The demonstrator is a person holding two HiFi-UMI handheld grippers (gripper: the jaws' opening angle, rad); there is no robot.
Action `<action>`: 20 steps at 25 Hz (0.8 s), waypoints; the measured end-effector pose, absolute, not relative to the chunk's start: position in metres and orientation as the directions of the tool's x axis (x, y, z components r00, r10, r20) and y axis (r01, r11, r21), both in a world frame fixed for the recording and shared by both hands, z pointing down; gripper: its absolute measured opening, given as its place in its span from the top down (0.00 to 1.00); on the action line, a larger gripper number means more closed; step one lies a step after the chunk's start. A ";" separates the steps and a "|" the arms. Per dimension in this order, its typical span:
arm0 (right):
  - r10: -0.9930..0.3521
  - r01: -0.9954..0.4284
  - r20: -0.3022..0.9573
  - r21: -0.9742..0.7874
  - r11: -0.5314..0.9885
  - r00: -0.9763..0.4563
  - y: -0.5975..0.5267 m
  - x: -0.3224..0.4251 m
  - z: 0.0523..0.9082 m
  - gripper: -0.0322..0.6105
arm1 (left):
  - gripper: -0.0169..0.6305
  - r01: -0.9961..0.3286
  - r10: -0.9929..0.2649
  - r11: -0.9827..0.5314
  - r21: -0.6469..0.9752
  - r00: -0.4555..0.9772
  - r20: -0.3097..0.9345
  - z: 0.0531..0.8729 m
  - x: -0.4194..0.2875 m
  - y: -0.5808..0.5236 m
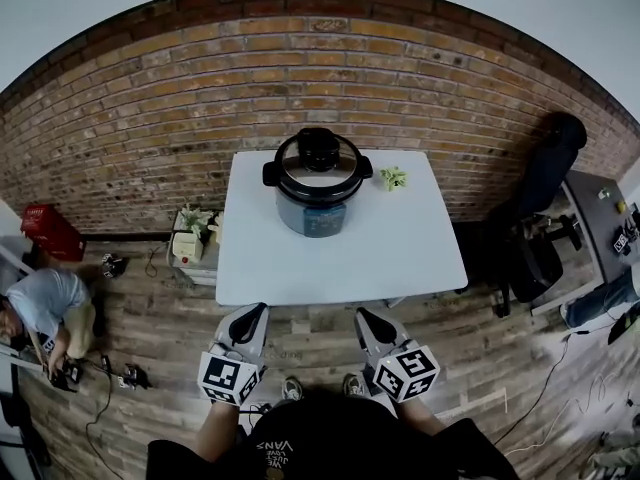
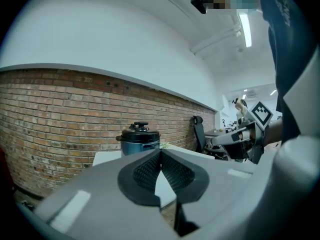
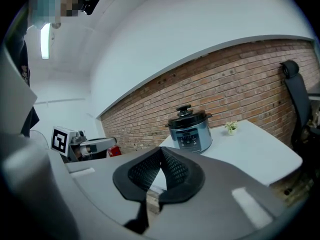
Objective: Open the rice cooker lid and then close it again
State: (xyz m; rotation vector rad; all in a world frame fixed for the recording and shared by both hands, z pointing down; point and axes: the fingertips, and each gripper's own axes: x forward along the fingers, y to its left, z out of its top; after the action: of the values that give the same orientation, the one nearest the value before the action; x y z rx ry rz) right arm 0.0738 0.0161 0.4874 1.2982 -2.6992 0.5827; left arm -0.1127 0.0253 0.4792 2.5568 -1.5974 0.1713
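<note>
Rice cooker (image 1: 316,190) base hidden behind jaws in left gripper view; lid (image 1: 318,164) on. Left gripper (image 1: 254,312), right gripper (image 1: 369,316) side by side just short of tabletop (image 1: 400,253) near edge, both closed, empty.

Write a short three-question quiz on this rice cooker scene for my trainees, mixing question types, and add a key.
1. True or false: the lid of the rice cooker stands open.
2. What stands beside the cooker on the white table? A. a small green plant B. a mug C. a spoon
3. Fill in: the jaws of the left gripper and the right gripper are both ____, with nothing between them.
Key: 1 false, the lid is down; 2 A; 3 shut.
</note>
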 end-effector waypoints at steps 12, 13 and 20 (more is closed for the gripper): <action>-0.691 -0.744 0.279 -0.295 0.599 -0.667 0.005 0.116 0.497 0.94 | 0.97 -0.901 -0.895 -0.434 0.021 0.434 0.108 0.473 -0.052 0.019; -0.688 -0.742 0.279 -0.294 0.603 -0.670 0.005 0.118 0.497 0.94 | 0.97 -0.901 -0.895 -0.434 0.023 0.434 0.105 0.473 -0.049 0.019; -0.673 -0.734 0.293 -0.251 0.632 -0.679 -0.001 0.125 0.495 0.94 | 0.97 -0.908 -0.904 -0.418 0.022 0.418 0.093 0.472 -0.038 0.021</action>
State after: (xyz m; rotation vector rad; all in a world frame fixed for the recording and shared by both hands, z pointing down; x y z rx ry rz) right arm 0.1248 -0.0006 0.4951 1.1657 -2.6796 0.5271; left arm -0.0383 0.0205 0.4724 2.5870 -1.6559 0.1018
